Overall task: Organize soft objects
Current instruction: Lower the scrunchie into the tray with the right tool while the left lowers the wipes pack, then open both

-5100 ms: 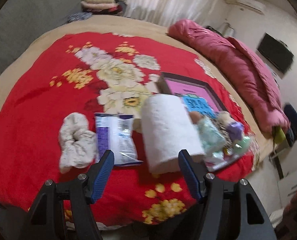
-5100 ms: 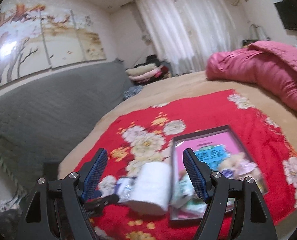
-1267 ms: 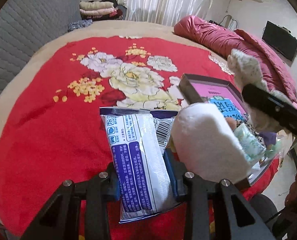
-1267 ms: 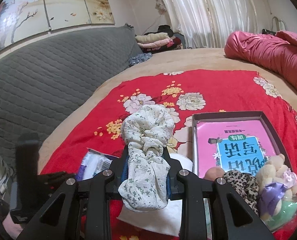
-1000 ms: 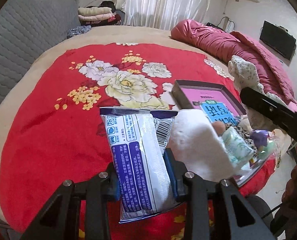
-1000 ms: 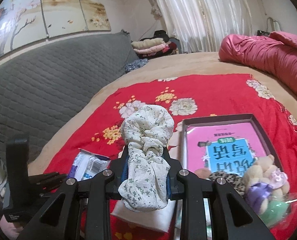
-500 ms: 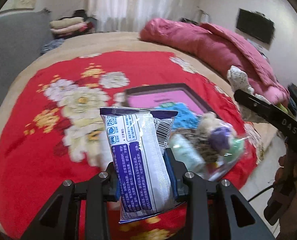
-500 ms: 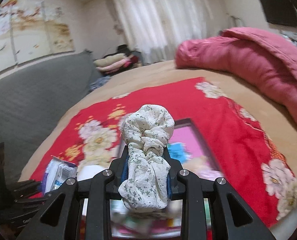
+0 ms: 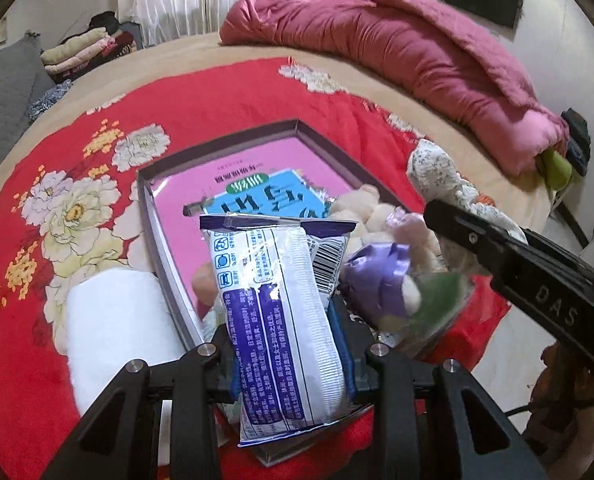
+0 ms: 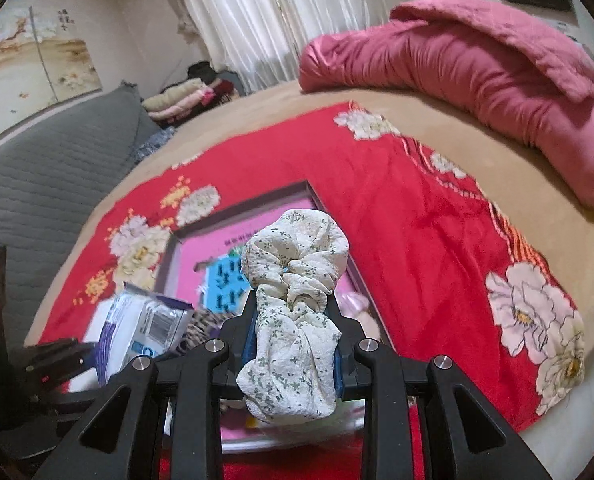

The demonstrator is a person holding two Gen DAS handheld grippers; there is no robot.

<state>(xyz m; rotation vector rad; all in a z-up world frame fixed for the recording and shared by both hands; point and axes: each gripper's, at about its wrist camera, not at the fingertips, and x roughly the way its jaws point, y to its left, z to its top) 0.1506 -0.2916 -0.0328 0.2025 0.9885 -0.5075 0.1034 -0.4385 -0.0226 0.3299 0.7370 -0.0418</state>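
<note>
Midway: left hand-held gripper (image 9: 285,344) clamps a wipes packet (image 9: 281,312), right hand-held gripper (image 10: 293,340) clamps a floral scrunchie (image 10: 293,312), both above the tray (image 9: 149,216) near the bed's edge; white towel roll (image 9: 113,332) remains outside.

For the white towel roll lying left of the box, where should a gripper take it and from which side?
Grip the white towel roll across its middle, coming from above with the fingers either side of its round body. It lies on its side on the red blanket, close beside the box wall.
</note>
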